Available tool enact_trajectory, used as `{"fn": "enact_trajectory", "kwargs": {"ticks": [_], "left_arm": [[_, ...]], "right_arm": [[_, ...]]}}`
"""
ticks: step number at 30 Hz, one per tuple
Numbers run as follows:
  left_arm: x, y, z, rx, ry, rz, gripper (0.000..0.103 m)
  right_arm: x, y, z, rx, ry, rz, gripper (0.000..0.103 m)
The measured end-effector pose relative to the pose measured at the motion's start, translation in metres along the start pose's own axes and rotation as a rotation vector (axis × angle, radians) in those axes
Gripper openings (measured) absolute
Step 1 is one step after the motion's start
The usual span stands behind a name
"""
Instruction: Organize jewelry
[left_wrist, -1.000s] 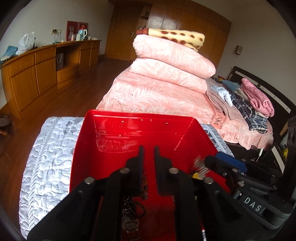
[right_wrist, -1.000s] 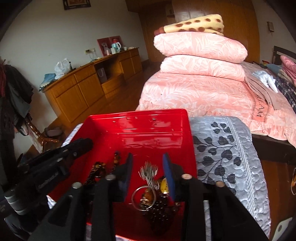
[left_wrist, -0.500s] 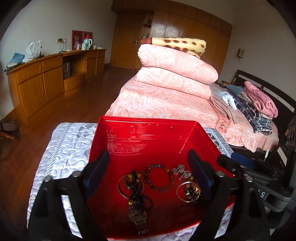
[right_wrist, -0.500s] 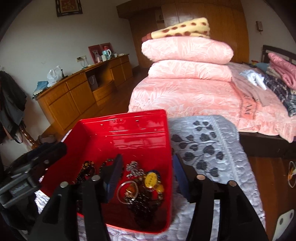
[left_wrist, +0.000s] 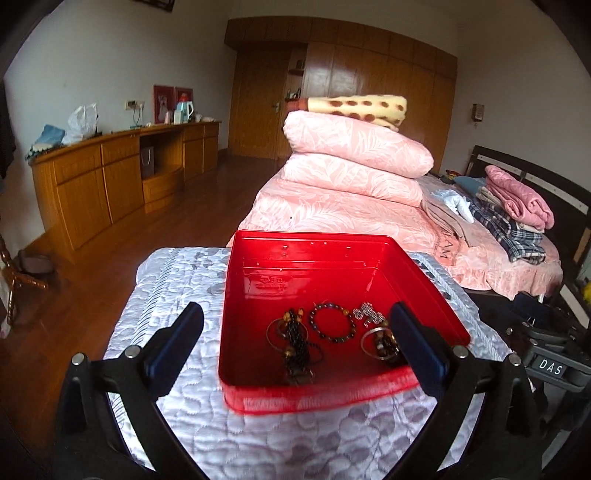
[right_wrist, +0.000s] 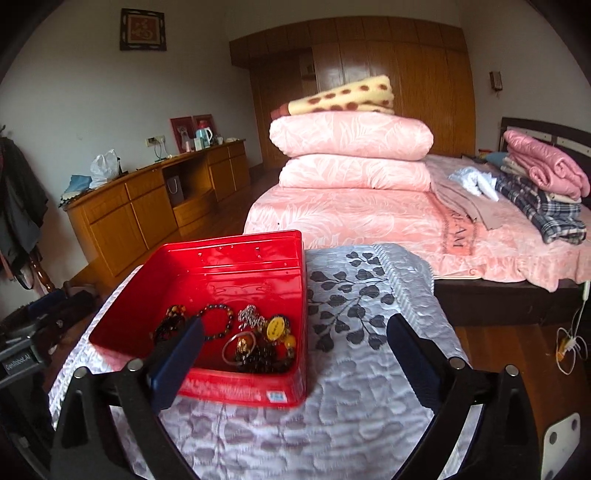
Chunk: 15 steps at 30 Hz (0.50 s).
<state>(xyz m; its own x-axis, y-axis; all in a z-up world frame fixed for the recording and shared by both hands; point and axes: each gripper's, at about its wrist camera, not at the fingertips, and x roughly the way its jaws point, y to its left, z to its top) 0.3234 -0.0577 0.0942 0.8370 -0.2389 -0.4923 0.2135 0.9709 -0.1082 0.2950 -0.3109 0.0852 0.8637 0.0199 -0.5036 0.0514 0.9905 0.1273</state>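
Here one red box (left_wrist: 306, 280) sits on the silver quilted worktop (left_wrist: 177, 288), and all the jewelry lies inside it, near the front. I count one dark bead bracelet (left_wrist: 331, 325), one sparkly silver piece (left_wrist: 367, 314), two thin metal rings, one black bead string (left_wrist: 297, 341) and one round yellow tag (right_wrist: 275, 328) with writing too small to read. The left gripper (left_wrist: 295, 345) has its jaws spread wide and empty, in front of the box. The right gripper (right_wrist: 295, 350) has its jaws wide and empty too. The right tool shows the letters "DAS" (left_wrist: 550, 367). The left tool reads "GenRobot.AI" (right_wrist: 16, 362). The pink bed cover (right_wrist: 458, 236) has big letters, cut off.
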Motion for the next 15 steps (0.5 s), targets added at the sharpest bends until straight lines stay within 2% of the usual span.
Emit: {"fn": "enact_trajectory", "kwargs": {"ticks": [10,15], "left_arm": [[-0.038,-0.005,-0.033,-0.015,-0.032,-0.008,0.098],[-0.060,-0.009,-0.042,0.000,-0.073,-0.010,0.098]], "right_arm": [[-0.044,0.015,-0.033,-0.038,-0.041,0.046,0.097],[-0.067,0.022,-0.040,-0.062,-0.086,0.072,0.097]]}}
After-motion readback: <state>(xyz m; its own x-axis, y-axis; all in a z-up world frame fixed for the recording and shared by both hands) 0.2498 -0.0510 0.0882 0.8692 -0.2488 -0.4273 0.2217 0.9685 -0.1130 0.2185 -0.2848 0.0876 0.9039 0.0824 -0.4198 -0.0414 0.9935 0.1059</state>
